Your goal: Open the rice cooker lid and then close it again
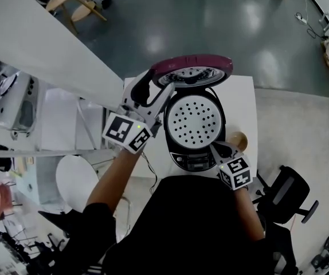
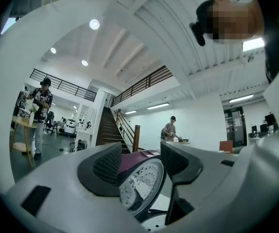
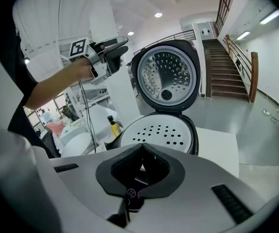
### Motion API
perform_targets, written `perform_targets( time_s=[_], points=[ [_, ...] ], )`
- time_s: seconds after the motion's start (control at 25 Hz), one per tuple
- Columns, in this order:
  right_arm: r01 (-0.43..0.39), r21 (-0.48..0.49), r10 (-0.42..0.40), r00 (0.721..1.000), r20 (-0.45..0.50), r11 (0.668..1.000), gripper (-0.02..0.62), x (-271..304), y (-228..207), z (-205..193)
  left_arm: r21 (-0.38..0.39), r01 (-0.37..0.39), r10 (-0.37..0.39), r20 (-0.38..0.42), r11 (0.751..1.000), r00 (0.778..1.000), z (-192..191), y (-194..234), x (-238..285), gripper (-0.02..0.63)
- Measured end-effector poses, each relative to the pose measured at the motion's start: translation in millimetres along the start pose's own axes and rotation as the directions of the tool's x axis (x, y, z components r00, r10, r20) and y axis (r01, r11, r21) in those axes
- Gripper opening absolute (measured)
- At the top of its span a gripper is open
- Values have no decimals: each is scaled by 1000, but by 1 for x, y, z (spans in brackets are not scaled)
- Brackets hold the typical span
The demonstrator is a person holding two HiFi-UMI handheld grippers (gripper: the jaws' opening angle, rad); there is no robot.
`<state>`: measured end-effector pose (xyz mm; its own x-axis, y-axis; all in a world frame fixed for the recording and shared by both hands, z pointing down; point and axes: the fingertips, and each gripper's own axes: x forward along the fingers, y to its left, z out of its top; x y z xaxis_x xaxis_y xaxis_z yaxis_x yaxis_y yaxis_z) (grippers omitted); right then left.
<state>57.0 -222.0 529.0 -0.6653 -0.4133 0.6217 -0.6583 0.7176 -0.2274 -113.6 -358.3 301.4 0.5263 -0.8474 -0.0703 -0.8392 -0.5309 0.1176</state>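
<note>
We find the rice cooker (image 1: 194, 160) standing on the white surface (image 1: 242, 99) directly in front of the person. Its lid (image 1: 192, 67) is raised fully on the rear hinge, with the maroon outer shell facing away and the metal inner face turned toward the person. A white perforated tray sits in the pot's mouth.

The left gripper (image 1: 156, 87) is held up at the lid's left edge. Its fingers (image 2: 105, 166) are released and spread. In the left gripper view the lid's rim shows in the gap between them, but we see no pad pressing on it. The right gripper view shows this gripper just beside the rim, with no clear contact.

The right gripper (image 1: 216, 148) is low at the front right of the cooker, near the control panel. Its fingers are clenched together and hold nothing.

We judge the opening step complete, since the lid stands up on its own. The closing step is outstanding and shows no sign of having begun. We judge the left gripper to be the one placed to bring the lid down, and the latch at the front will need to catch.
</note>
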Motion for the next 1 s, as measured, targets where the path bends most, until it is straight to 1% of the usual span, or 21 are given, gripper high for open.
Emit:
perform_targets(
  time_s=[0.12,0.2,0.32,0.44,0.6,0.8,0.88,1.0],
  points=[
    [0,12,0,1000,-7,1000,0,2,-6,-2,3,1,-1,-13,1000,1000,3,16,14,233],
    [6,28,-6,1000,-10,1000,0,2,-12,-4,-12,10,-11,-38,1000,999,0,26,25,233],
    [13,49,-13,1000,-12,999,0,3,-20,-8,-2,39,-39,-83,999,996,-6,34,39,233],
    [14,67,-13,1000,-13,998,0,2,-25,-12,3,56,-56,-104,998,993,-8,38,48,233],
    [-9,102,8,1000,2,995,0,2,-29,-14,11,69,-67,-131,998,989,-11,43,56,233],
    [-13,107,13,1000,4,994,0,2,-34,-13,35,98,-91,-167,995,982,-15,43,63,233],
    [-18,117,17,1000,12,993,0,3,-36,-12,51,112,-102,-179,992,979,-17,44,64,217],
    [-23,140,21,1000,18,990,0,4,-38,-15,61,140,-126,-201,988,972,-19,43,64,213]
  ],
)
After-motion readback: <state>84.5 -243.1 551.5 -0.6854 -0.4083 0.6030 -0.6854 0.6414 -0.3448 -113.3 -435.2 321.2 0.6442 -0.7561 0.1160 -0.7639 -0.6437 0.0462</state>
